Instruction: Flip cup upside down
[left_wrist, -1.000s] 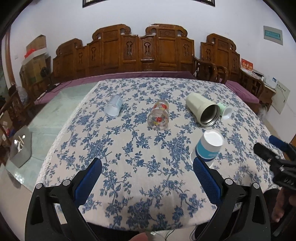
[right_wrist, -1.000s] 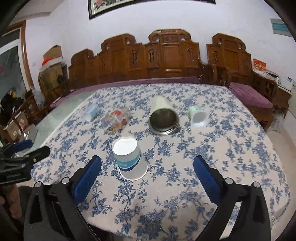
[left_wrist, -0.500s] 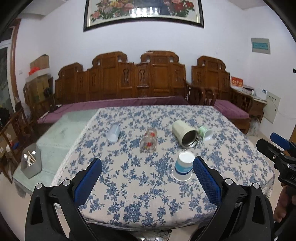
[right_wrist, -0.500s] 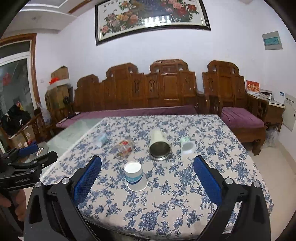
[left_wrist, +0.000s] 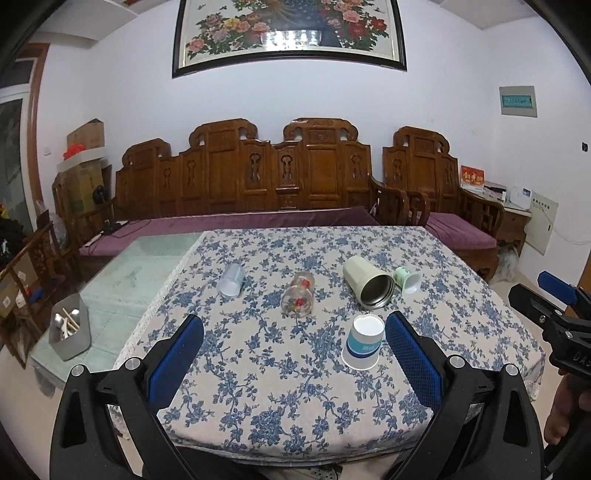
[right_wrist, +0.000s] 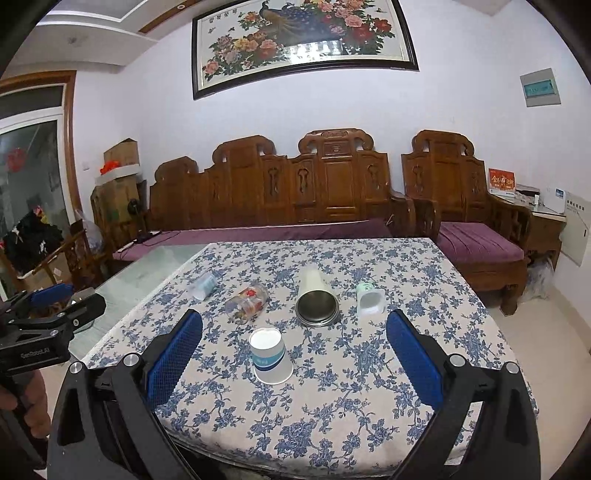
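While both grippers' fingers (left_wrist: 413, 354) gape empty, tapered, seemingly paper cup (left_wrist: 362, 347) stands inverted on floral cloth (left_wrist: 258, 369).

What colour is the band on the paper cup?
Blue, on a white paper cup; it shows best in the right wrist view.
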